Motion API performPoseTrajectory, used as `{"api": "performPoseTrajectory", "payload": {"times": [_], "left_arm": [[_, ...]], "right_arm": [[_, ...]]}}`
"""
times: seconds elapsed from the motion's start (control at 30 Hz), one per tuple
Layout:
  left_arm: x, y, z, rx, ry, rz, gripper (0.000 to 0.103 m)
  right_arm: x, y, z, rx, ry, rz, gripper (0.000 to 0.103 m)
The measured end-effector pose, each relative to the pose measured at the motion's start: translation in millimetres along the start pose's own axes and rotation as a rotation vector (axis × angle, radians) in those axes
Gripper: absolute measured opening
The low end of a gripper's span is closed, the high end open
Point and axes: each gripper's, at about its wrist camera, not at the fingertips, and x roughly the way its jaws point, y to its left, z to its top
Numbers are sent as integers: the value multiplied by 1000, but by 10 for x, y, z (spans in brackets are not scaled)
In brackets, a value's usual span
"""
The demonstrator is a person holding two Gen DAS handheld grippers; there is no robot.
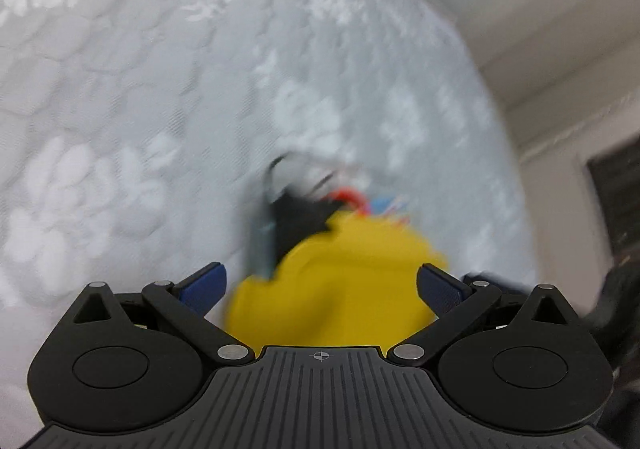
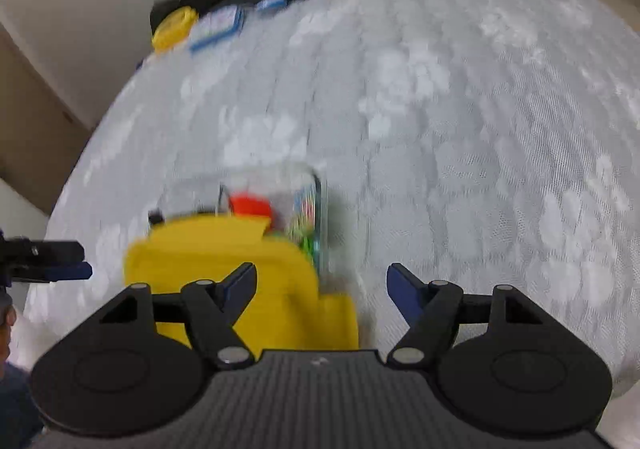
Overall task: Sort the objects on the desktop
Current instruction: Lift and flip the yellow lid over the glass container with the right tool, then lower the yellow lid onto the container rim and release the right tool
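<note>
Both grippers, left [image 1: 320, 285] and right [image 2: 321, 283], stand wide open, holding nothing. Yellow lid [image 2: 224, 269] and clear box [image 2: 280, 201] sit at the table's [image 2: 460, 129] near edge. Advice: steady first; views blurred.

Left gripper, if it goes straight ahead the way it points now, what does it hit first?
Most likely the yellow lid. It lies right ahead of the open left gripper, between the two fingertips. The picture is blurred, so depth is uncertain and I cannot tell whether the gripper would pass above it.
</note>
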Motion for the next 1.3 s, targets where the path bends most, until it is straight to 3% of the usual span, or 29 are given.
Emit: {"api": "performPoseTrajectory", "payload": {"times": [0.1,0.33,0.53,0.73,0.8,0.87,0.97,1.03,1.2,1.3], "left_arm": [[35,119,-154,14,52,-9,103],[157,-39,-397,215,44,206,103],[292,-139,-439,246,75,214,103],[364,-151,-465,249,108,187,103],[387,-149,-470,243,120,175,103],[420,-139,-469,218,134,142,103],[434,-189,-477,207,143,99,103],[407,-243,-469,223,129,88,103],[166,-425,-348,248,43,-63,102],[81,-494,-273,274,-8,-37,102]], "right_arm": [[58,-67,-90,21,87,33,75],[201,-8,-330,-138,152,-47,75],[336,6,-370,-145,169,-65,77],[375,60,-381,-165,163,-48,77],[388,35,-366,-125,169,-21,74],[411,26,-341,-82,185,17,63],[390,64,-309,-57,171,35,59],[347,95,-286,-73,149,30,57],[191,143,-188,-80,90,90,43],[149,236,-102,-100,54,67,38]]}}
